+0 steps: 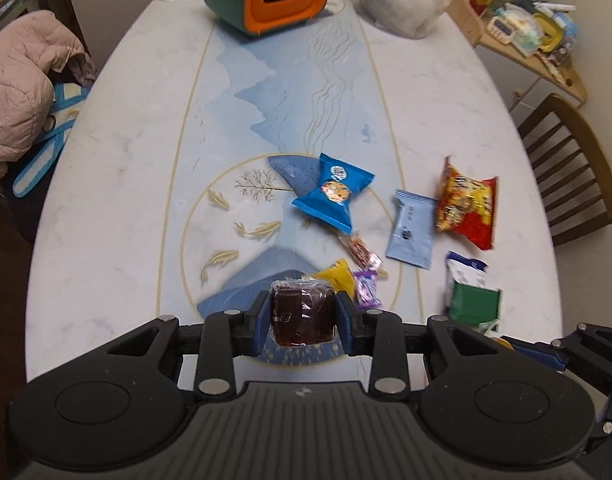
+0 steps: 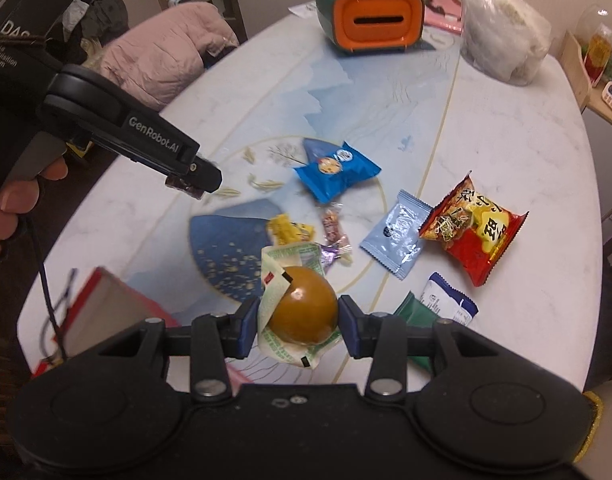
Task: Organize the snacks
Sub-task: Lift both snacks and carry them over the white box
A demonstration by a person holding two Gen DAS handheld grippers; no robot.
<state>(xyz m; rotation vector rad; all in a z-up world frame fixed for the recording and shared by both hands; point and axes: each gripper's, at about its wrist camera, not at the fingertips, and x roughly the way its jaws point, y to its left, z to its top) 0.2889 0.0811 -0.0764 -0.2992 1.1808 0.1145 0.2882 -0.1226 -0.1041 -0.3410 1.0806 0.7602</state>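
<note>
The left gripper (image 1: 301, 318) is clamped on a dark brown jelly block (image 1: 301, 316) in clear wrap, its squarish faces pressed between the two blue pads and held just above the desk (image 1: 117, 184). The right gripper (image 2: 298, 320) is closed around a round golden-brown pastry (image 2: 303, 306), glossy and dome-shaped, sitting in a crinkled white-and-green printed wrapper that flares out on both sides of the pads. The other snacks lie loose near the middle of the desk: a blue cookie packet (image 2: 338, 170) with a cartoon cookie on it, a pale blue sachet (image 2: 396, 236) just beside a red and yellow crisp bag (image 2: 472, 230), a small yellow candy (image 2: 287, 230), a slim pinkish wrapped sweet (image 2: 336, 228), a purple foil candy (image 2: 332, 256), and a white-and-blue packet (image 2: 450, 298) overlapping a green one (image 2: 412, 312). At the far end stands a green and orange box (image 2: 372, 20) with a slot.
</note>
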